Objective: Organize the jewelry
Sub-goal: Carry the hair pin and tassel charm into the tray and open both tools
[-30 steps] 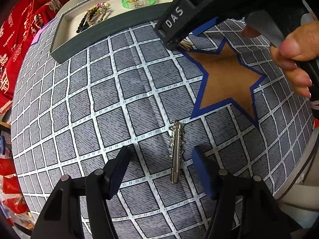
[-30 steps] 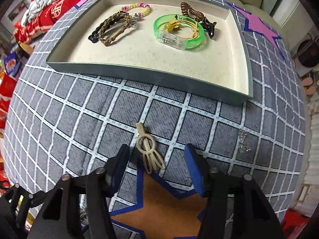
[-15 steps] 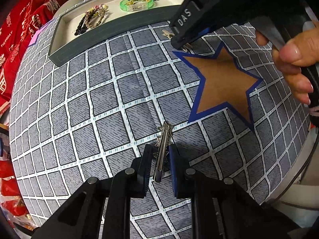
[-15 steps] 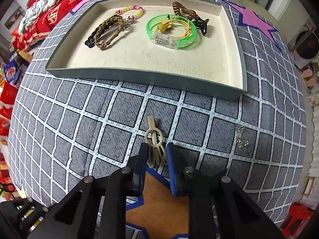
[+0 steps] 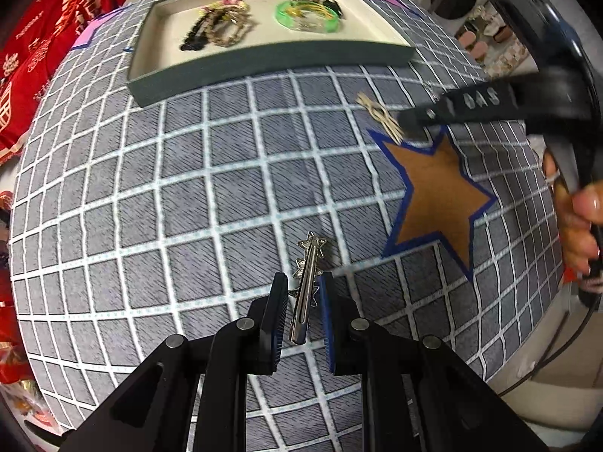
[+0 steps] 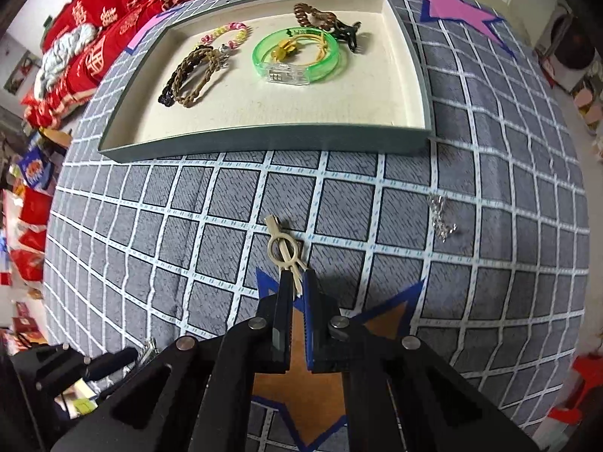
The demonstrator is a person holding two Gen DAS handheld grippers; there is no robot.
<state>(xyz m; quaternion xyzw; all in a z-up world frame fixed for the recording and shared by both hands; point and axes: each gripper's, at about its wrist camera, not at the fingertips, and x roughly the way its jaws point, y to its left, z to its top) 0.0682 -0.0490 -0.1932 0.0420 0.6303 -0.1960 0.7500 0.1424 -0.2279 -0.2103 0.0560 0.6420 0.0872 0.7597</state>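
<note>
One silver star hair clip (image 5: 307,286) is clamped between the pads of the left gripper (image 5: 301,301), at 6 o'clock. One beige hair clip (image 6: 284,254) is pinched in the right gripper (image 6: 297,286). One grey tray (image 6: 264,139), at 12 o'clock, holds one green bangle (image 6: 297,56), two braided bracelets (image 6: 190,75), one beaded bracelet (image 6: 226,35) and one coil hair tie (image 6: 312,17). One silver chain (image 6: 441,218) lies at 3 o'clock on the checked cloth (image 6: 169,196).

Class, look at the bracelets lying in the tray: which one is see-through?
The green plastic bangle on the tray's right side; the beaded bracelet and braided cord bracelets are opaque.
</note>
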